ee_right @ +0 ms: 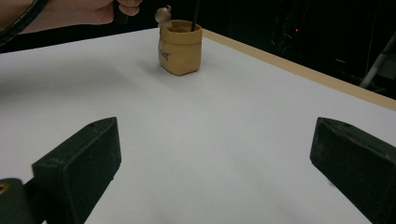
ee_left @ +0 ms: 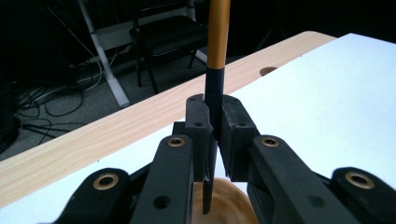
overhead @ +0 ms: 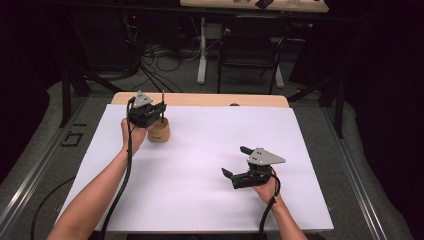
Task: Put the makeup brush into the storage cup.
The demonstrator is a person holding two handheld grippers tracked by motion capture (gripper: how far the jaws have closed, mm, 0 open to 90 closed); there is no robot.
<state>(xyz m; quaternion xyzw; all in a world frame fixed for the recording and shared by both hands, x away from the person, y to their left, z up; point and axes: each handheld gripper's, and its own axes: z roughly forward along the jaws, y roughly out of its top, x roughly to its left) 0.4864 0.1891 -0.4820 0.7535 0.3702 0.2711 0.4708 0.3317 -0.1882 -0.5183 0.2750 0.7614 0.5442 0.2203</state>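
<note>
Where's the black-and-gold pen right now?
High view, far left: the black-and-gold pen stands upright in the left tool, its tip inside the tan wooden cup.

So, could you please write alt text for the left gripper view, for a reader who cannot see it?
The left gripper is shut on an upright pen, gold above and black below, its lower end over the open wooden cup. Behind lie the white table sheet and a wooden table edge.
</note>
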